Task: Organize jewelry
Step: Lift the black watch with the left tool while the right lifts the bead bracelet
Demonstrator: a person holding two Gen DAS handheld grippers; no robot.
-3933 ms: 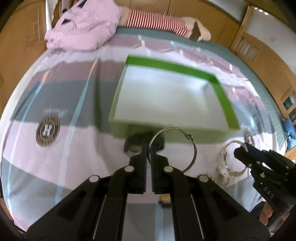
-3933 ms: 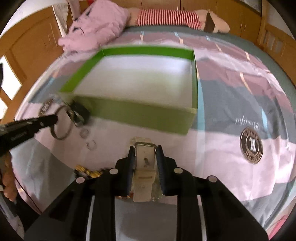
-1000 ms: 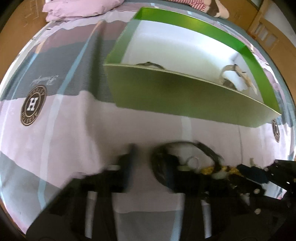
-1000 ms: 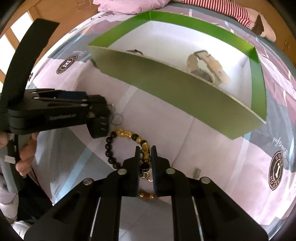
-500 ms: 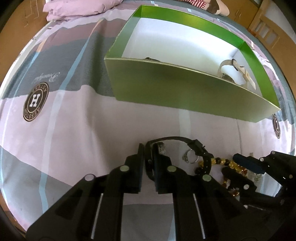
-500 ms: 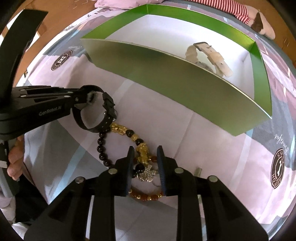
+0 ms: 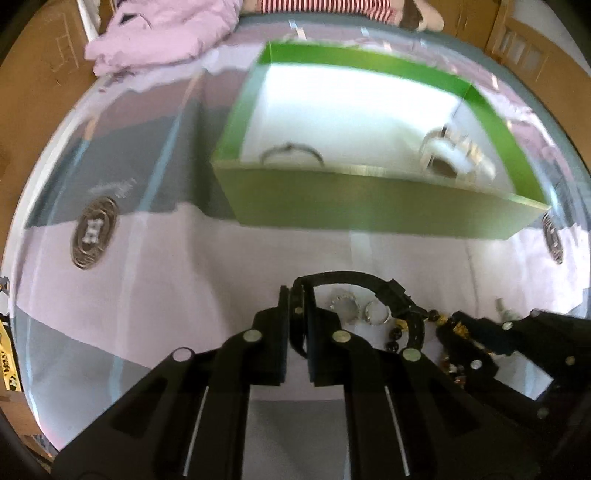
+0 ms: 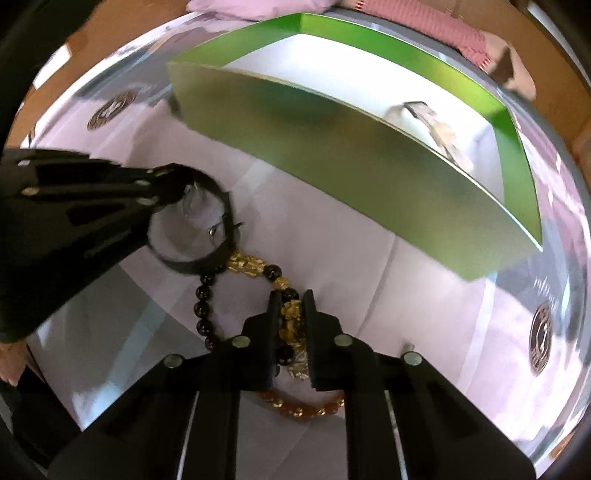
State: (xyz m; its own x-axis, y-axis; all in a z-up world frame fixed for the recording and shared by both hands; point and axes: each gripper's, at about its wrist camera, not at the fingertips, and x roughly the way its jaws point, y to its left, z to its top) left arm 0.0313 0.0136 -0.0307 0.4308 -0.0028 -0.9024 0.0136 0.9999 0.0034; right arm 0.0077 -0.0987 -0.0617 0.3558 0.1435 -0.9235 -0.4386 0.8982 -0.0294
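Note:
A green box [image 7: 369,206] with a white floor stands on the bed and holds a silver hoop [image 7: 291,153] and a cream watch [image 7: 454,155]. My left gripper [image 7: 297,295] is shut on a black band bracelet [image 7: 391,291], held a little above the bedspread in front of the box; it also shows in the right wrist view [image 8: 207,225]. My right gripper [image 8: 290,299] is closed around a black and gold bead bracelet [image 8: 251,266]. An amber bead bracelet [image 8: 303,408] lies under the right gripper. Small silver rings [image 7: 369,310] lie on the bedspread.
The bedspread [image 7: 147,258] has pink and grey stripes with round logo patches [image 7: 92,236]. A pink cloth [image 7: 162,33] and a striped item [image 7: 325,7] lie at the far end. Wooden furniture [image 7: 37,74] stands around the bed.
My left gripper has lifted the black band bracelet off the bedspread. My right gripper has closed further on the black and gold bead bracelet. Both views have shifted toward the box.

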